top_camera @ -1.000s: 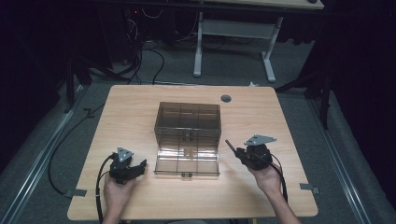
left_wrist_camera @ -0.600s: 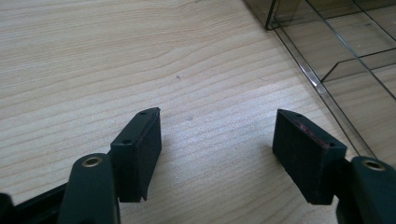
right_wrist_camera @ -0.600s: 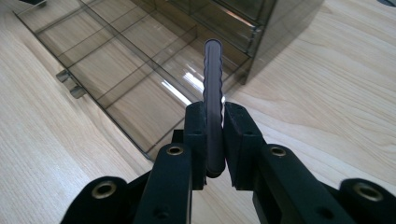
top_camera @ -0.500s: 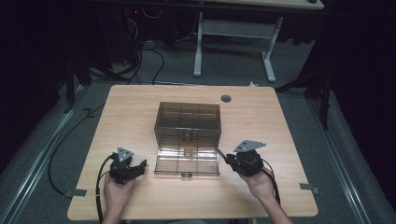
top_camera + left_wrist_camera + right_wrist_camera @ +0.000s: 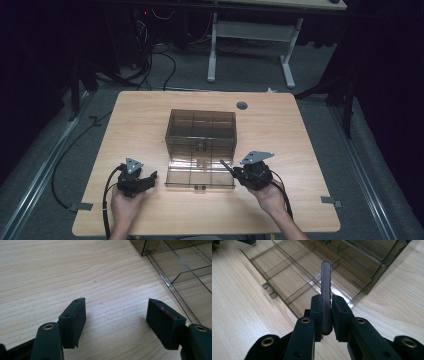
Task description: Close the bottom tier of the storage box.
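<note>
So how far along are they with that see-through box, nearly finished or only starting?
Early, as far as I can judge. Done: the smoky clear plastic compartment box already lies open on the wooden table, its compartments bare. In hand: the right tool is clamped on a slim dark ridged plastic strip, poised over the box's flat front half. Left: placing that strip; the left tool is open over bare wood.

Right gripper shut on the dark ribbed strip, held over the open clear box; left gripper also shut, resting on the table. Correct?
Not quite: the left gripper is open, its jaws wide apart over bare table, as the left gripper view shows. The right gripper is shut on the dark strip, over the open clear box.
</note>
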Demonstrator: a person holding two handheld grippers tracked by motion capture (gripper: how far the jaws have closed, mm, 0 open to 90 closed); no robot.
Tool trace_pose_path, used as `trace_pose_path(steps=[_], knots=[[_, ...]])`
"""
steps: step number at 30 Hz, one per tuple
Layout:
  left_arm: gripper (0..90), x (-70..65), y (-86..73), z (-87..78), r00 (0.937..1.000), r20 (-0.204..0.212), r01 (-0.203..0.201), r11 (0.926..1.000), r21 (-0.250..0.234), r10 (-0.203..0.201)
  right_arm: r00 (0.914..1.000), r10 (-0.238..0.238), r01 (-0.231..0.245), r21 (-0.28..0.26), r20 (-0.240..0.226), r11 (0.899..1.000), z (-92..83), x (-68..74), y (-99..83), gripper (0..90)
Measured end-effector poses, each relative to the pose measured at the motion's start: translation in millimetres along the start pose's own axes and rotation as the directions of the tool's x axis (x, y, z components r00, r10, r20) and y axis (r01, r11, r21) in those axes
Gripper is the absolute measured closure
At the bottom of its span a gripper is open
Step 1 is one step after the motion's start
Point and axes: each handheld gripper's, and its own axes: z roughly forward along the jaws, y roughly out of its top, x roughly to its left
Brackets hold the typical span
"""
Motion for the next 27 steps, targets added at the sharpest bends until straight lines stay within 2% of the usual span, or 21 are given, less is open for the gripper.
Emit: trace_pose_path(steps=[22, 27], knots=[[32.4, 0.1, 0.0, 0.0, 1.0, 0.001, 0.0, 1.0, 0.001, 0.0, 0.9995, -0.009, 0.009, 0.006, -0.032, 1.0, 6.1, 11.8, 3.7, 80.2], [32.3, 0.3, 0.1, -0.1, 1.0, 0.002, -0.001, 1.0, 0.001, 0.001, 0.9991, -0.013, 0.014, 0.021, -0.04, 1.0, 10.3, 14.2, 2.6, 80.2]])
